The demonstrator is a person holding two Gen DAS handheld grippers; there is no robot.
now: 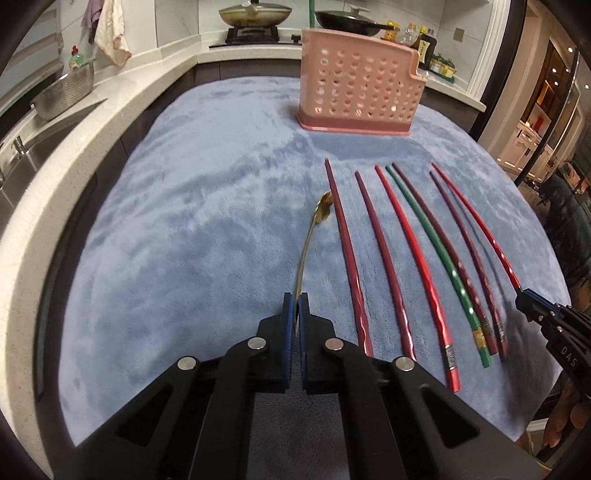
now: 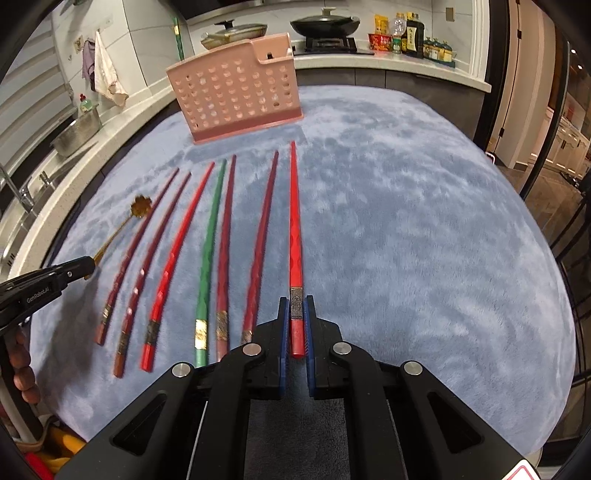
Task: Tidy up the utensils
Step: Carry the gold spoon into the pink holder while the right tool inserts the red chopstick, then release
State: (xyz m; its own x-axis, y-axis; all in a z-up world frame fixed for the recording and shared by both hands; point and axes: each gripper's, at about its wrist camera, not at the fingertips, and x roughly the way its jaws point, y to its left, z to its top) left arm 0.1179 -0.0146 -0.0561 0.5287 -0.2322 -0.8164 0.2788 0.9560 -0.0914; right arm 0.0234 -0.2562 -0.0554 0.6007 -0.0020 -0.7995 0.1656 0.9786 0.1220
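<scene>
My left gripper (image 1: 296,297) is shut on the handle of a thin gold spoon (image 1: 309,236), whose flower-shaped bowl points away over the blue cloth; the spoon also shows in the right wrist view (image 2: 141,205). My right gripper (image 2: 296,300) is shut on the handle end of a bright red chopstick (image 2: 295,221), the rightmost of the row; it appears in the left wrist view (image 1: 476,225) too. Several other red, maroon and one green chopstick (image 2: 212,236) lie side by side on the cloth. A pink perforated utensil holder (image 1: 356,88) stands upright beyond them.
The blue fleece cloth (image 1: 192,206) covers the table. A white counter with a sink and a steel colander (image 1: 62,94) runs along the left. Pans on a stove (image 2: 325,26) and bottles stand behind the holder.
</scene>
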